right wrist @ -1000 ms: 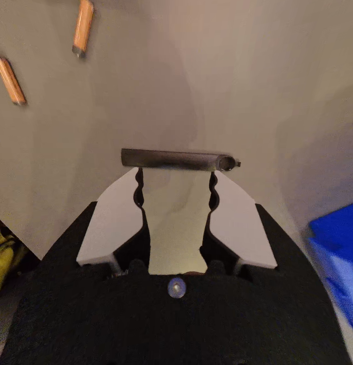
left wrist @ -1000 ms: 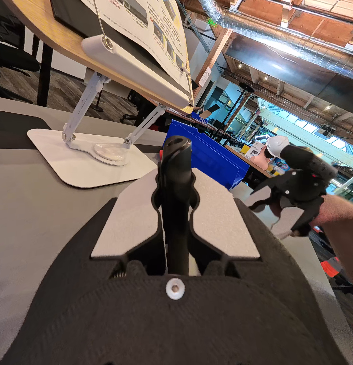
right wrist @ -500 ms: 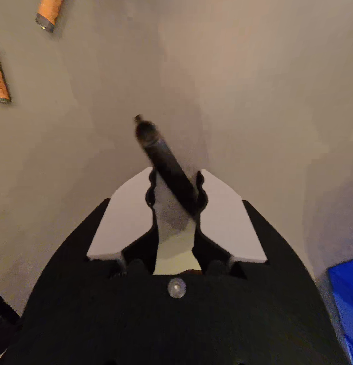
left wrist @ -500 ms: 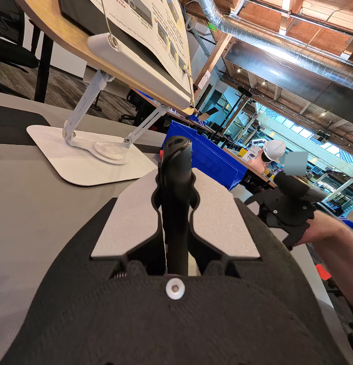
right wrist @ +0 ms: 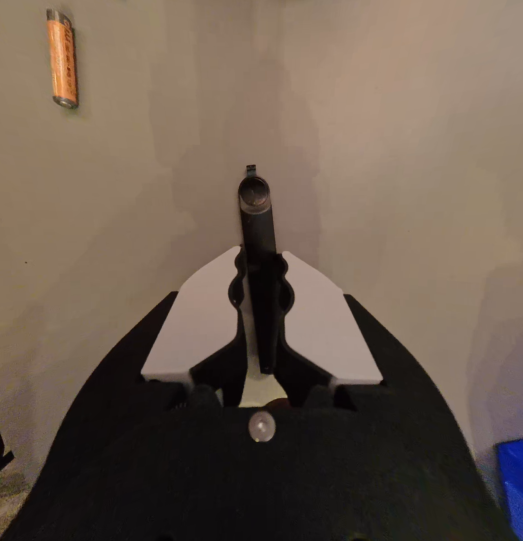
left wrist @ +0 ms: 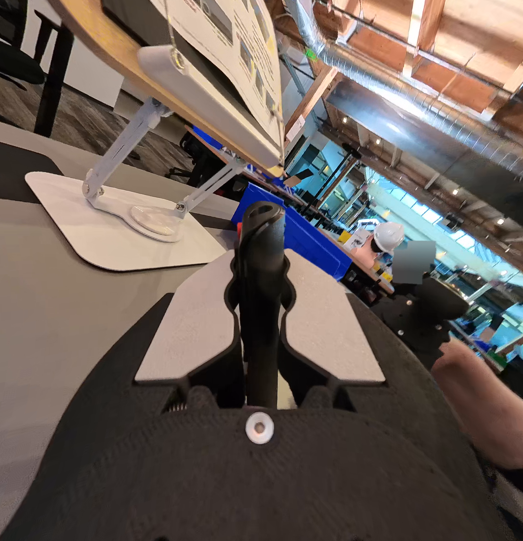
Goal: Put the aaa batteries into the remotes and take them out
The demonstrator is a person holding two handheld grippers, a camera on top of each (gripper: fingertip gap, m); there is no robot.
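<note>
My left gripper (left wrist: 260,257) is shut on a black remote (left wrist: 261,292), which stands up between the fingers above the grey table (left wrist: 64,307). My right gripper (right wrist: 261,251) is shut on a long black battery cover (right wrist: 258,225) that points forward along the fingers, its round end away from me, just above the table (right wrist: 371,146). One orange AAA battery (right wrist: 62,58) lies on the table at the far left. The right gripper also shows in the left wrist view (left wrist: 418,322), low at the right, held by a bare hand (left wrist: 474,409).
A white tilting stand (left wrist: 122,228) holding a printed board stands on the table behind the remote. A blue bin (left wrist: 307,243) sits behind the left gripper; its corner shows at the lower right of the right wrist view (right wrist: 515,491).
The battery cover lay crosswise at the right fingertips; it has turned lengthwise and the right gripper has closed on it. The right gripper dropped lower. The left gripper kept its hold on the remote.
</note>
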